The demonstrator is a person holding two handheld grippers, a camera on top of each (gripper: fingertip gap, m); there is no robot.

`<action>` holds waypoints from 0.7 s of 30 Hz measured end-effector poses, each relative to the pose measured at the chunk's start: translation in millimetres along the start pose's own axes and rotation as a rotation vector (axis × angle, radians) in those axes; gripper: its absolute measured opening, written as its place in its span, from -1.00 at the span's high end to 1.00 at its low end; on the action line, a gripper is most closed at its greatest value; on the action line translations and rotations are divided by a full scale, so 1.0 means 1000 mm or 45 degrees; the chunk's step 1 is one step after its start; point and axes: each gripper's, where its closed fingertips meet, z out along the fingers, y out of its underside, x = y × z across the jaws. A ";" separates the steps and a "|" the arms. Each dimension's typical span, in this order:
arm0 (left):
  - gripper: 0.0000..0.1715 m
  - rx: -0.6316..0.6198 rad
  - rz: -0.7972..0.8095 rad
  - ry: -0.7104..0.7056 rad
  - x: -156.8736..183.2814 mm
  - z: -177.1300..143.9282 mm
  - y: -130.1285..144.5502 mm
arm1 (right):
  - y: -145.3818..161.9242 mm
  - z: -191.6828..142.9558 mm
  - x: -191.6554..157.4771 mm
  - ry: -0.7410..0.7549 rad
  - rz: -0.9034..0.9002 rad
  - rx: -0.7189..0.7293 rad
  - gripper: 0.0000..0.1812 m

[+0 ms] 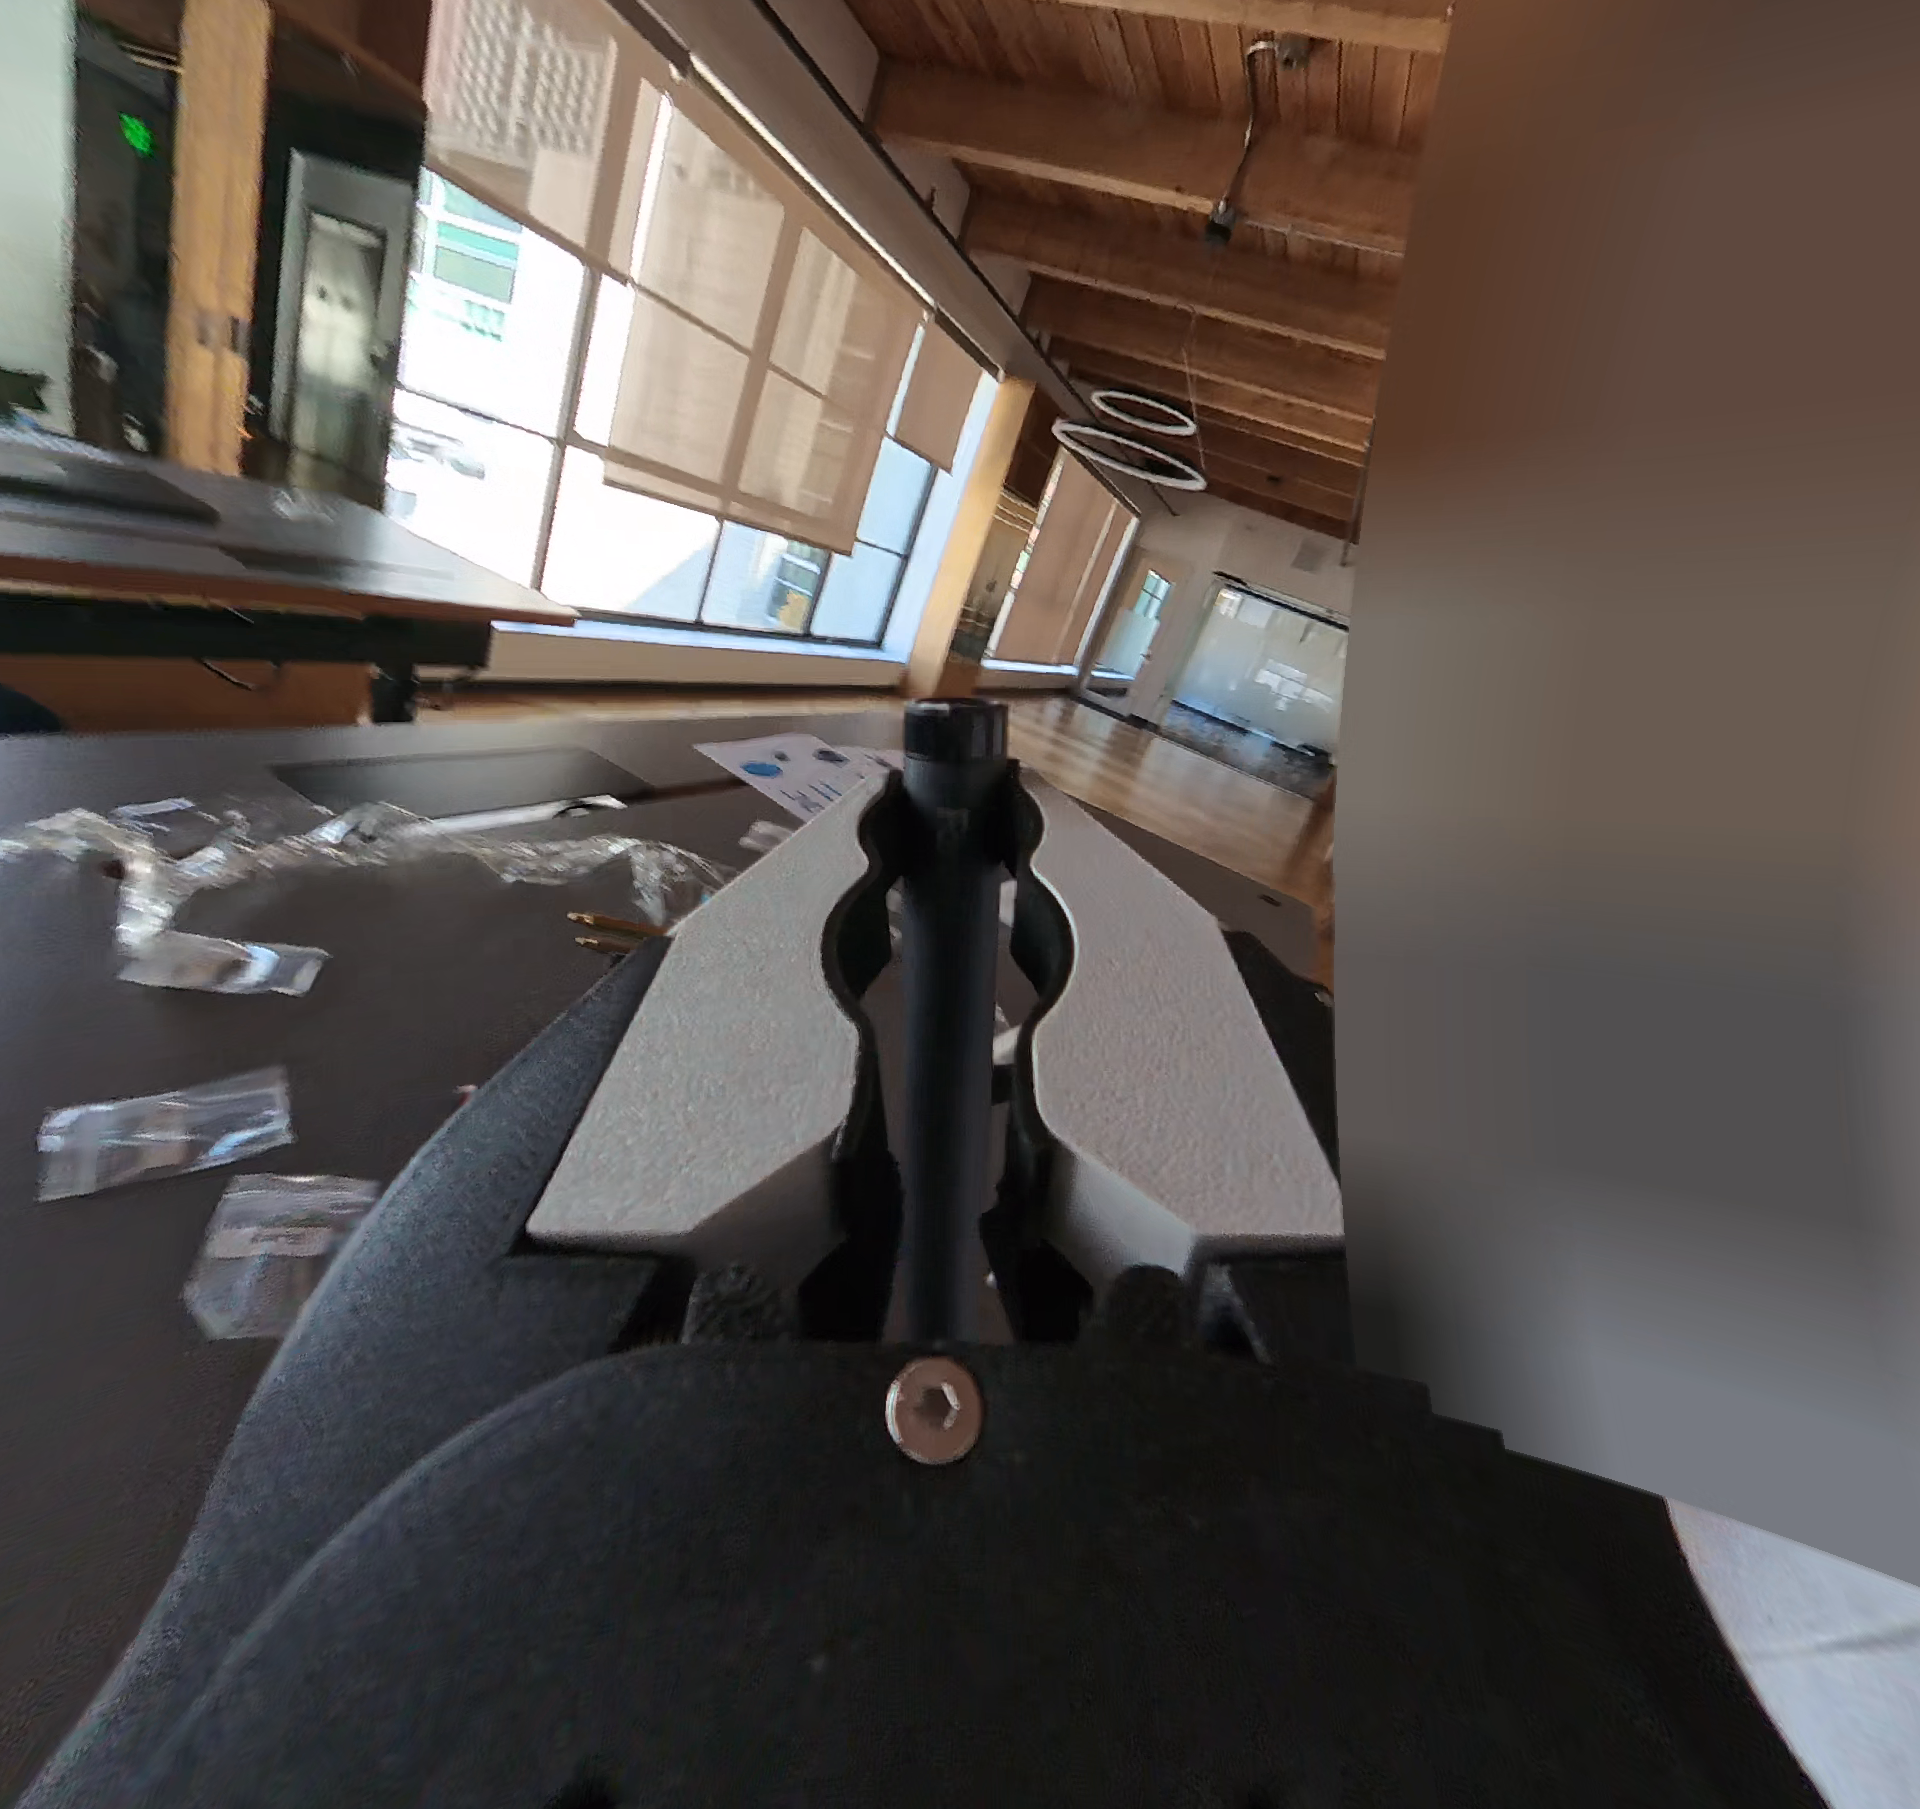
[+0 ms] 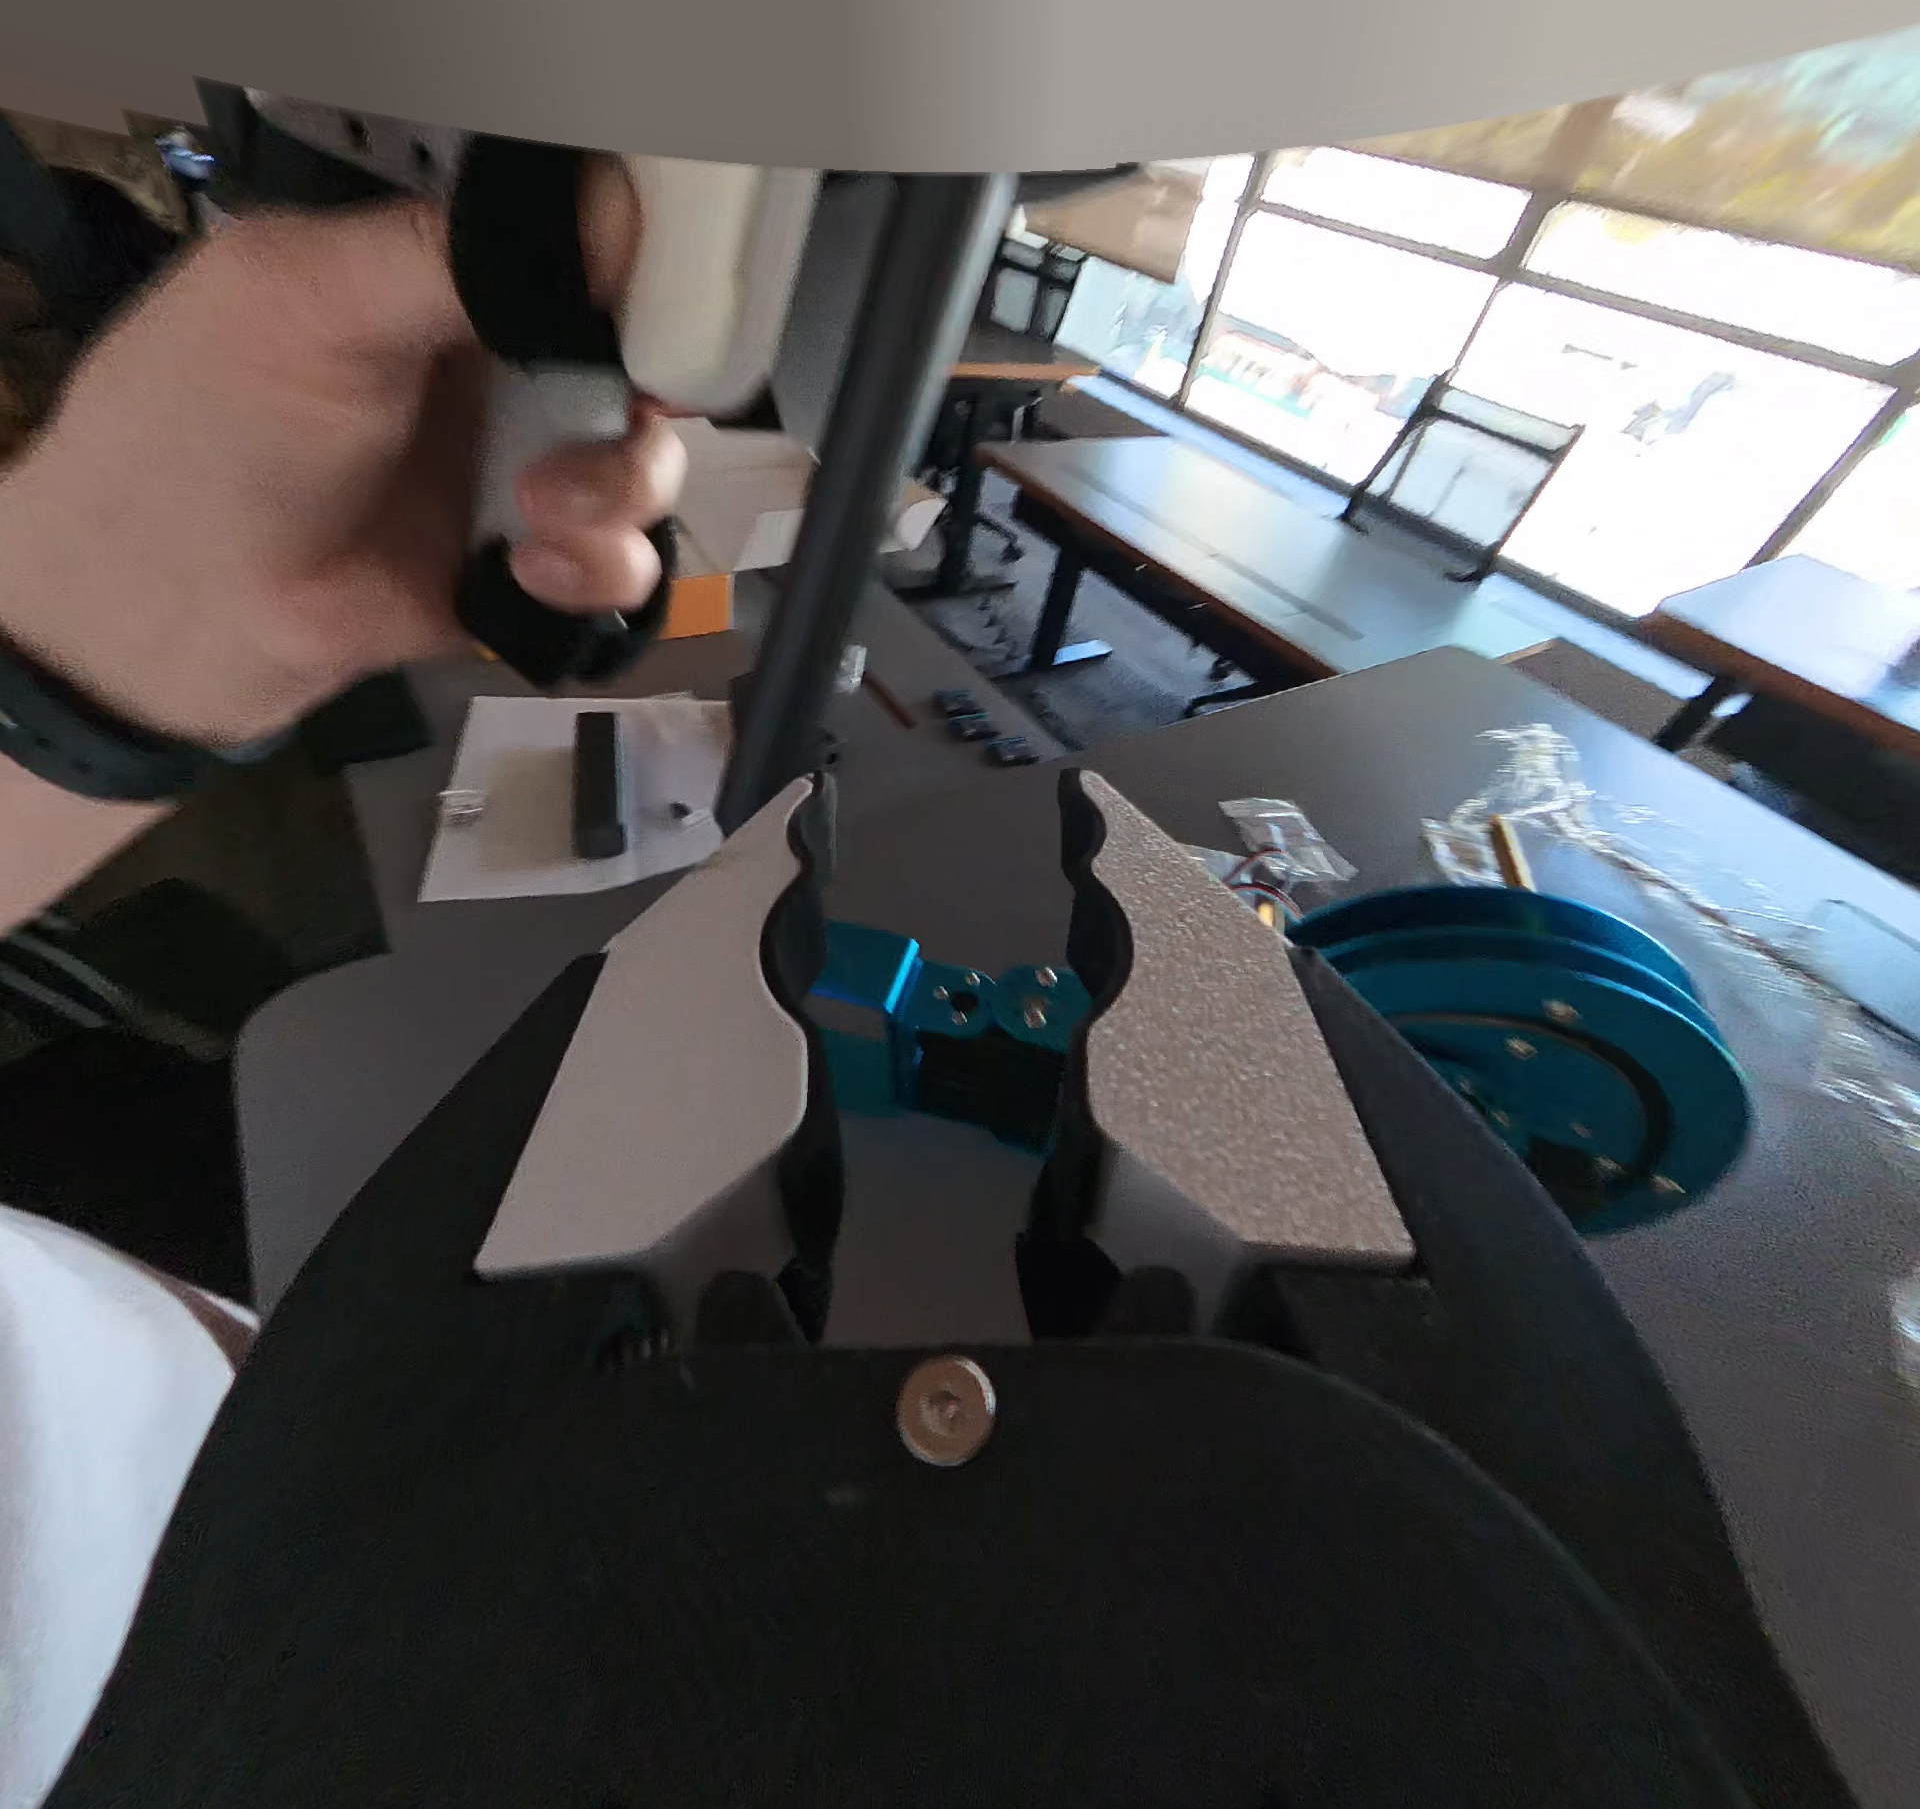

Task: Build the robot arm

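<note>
My left gripper is shut on a long dark rod-like tool that lies along its fingers and pokes out past the tips. It is held up, tilted, above the dark table. In the right wrist view a person's hand holds that gripper, and the tool slants down to just beside my right gripper's left fingertip. My right gripper is open and empty. Beyond its jaws a blue metal bracket with a black block lies on the table. A blue round disc assembly sits to its right.
Several clear plastic bags and crumpled wrap lie on the table. A white sheet with a black bar and small parts lies at the far left. Two brass pins lie near the left gripper. Other desks stand by the windows. Spacing between my two grippers at the tips: around 10 centimetres.
</note>
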 end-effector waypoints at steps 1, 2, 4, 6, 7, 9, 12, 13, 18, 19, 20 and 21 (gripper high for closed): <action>0.81 -0.015 -0.025 0.029 -0.001 0.008 0.005 | -0.003 0.007 -0.002 -0.043 0.025 -0.024 0.51; 0.80 -0.020 -0.046 0.060 -0.001 0.015 0.008 | -0.004 0.012 -0.002 -0.077 0.057 -0.047 0.52; 0.81 -0.038 -0.059 0.116 -0.001 0.027 0.007 | -0.010 0.018 -0.004 -0.141 0.150 -0.061 0.51; 0.81 -0.023 -0.078 0.185 0.005 0.034 -0.002 | -0.021 0.016 -0.004 -0.187 0.250 -0.040 0.55; 0.81 -0.019 -0.085 0.222 0.010 0.037 -0.007 | -0.028 0.014 -0.004 -0.216 0.291 -0.025 0.54; 0.81 -0.025 -0.098 0.282 0.019 0.044 -0.018 | -0.040 0.010 0.000 -0.236 0.340 -0.012 0.54; 0.81 -0.100 -0.018 0.338 0.035 0.061 -0.028 | -0.061 0.004 0.005 -0.286 0.375 0.035 0.52; 0.81 -0.123 0.026 0.350 0.041 0.066 -0.030 | -0.070 0.001 0.002 -0.331 0.413 0.064 0.52; 0.81 -0.310 0.180 0.439 0.068 0.081 -0.020 | -0.066 -0.013 0.018 -0.295 0.477 0.010 0.81; 0.80 -0.343 0.171 0.467 0.071 0.080 -0.017 | -0.062 -0.017 0.020 -0.296 0.489 -0.003 0.81; 0.78 -0.359 0.143 0.499 0.073 0.077 -0.016 | -0.058 -0.021 0.023 -0.279 0.487 -0.013 0.81; 0.63 -0.373 0.114 0.514 0.072 0.073 -0.014 | -0.051 -0.025 0.026 -0.248 0.475 -0.041 0.81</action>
